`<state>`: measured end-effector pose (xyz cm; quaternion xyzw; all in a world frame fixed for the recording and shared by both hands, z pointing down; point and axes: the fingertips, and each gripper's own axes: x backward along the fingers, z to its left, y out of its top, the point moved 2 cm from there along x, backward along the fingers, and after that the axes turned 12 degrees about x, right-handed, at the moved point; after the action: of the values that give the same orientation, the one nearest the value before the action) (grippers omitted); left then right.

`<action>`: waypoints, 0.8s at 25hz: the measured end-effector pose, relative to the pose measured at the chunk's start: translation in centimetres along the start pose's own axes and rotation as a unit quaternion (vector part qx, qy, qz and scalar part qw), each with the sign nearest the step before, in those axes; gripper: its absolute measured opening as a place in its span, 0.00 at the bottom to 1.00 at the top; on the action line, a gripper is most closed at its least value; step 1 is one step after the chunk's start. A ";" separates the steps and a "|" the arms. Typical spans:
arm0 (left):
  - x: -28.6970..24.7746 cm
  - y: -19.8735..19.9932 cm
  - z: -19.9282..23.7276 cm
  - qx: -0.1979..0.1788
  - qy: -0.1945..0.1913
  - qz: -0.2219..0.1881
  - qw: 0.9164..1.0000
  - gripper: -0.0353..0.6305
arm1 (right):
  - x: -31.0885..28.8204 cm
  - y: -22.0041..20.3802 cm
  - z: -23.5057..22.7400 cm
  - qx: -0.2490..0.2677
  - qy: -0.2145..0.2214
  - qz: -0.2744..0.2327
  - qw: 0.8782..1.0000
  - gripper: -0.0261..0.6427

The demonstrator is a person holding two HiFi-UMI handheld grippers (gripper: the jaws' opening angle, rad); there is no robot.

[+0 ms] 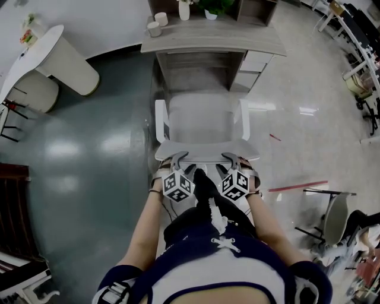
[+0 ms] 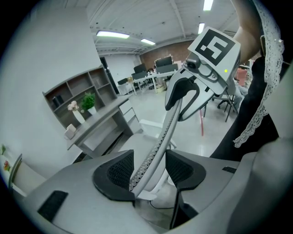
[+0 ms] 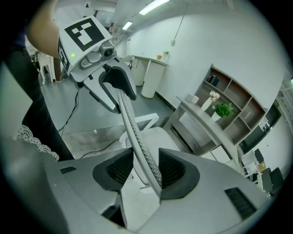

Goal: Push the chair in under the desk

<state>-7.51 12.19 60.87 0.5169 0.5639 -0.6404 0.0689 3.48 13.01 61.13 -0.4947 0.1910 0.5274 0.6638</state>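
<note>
Head view: one white chair (image 1: pixel 202 119) with two armrests (image 1: pixel 160 122), facing one grey desk surface (image 1: pixel 214 37), seat just short of its knee opening. Only in gripper views: mesh backrest rim (image 2: pixel 156 145) standing between spread pads of left claw (image 2: pixel 149 170) and right claw (image 3: pixel 141 170), not clamped. Hidden: chair base.

One white chair (image 1: pixel 205 122), one desk (image 1: pixel 214 38), one plant (image 1: pixel 215 6)

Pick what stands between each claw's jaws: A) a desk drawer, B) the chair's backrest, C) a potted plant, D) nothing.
B: in both gripper views the backrest of the chair runs up through the open gap of the left claw and of the right claw.
</note>
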 end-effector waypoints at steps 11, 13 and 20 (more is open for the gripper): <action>-0.5 0.7 0.4 -0.001 0.007 -0.004 1.000 0.39 | -0.2 -0.3 -1.0 0.001 0.002 0.001 1.000 0.29; -0.6 0.7 0.4 -0.003 0.006 -0.006 1.000 0.39 | -0.3 -0.4 -1.1 0.001 0.001 0.001 1.000 0.29; -1.0 1.1 0.7 -0.005 0.004 -0.008 1.000 0.38 | -0.7 -0.7 -1.8 0.002 0.001 0.002 1.000 0.29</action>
<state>-6.72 10.70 60.78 0.5147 0.5715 -0.6359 0.0645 4.31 11.15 61.20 -0.4934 0.1934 0.5281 0.6635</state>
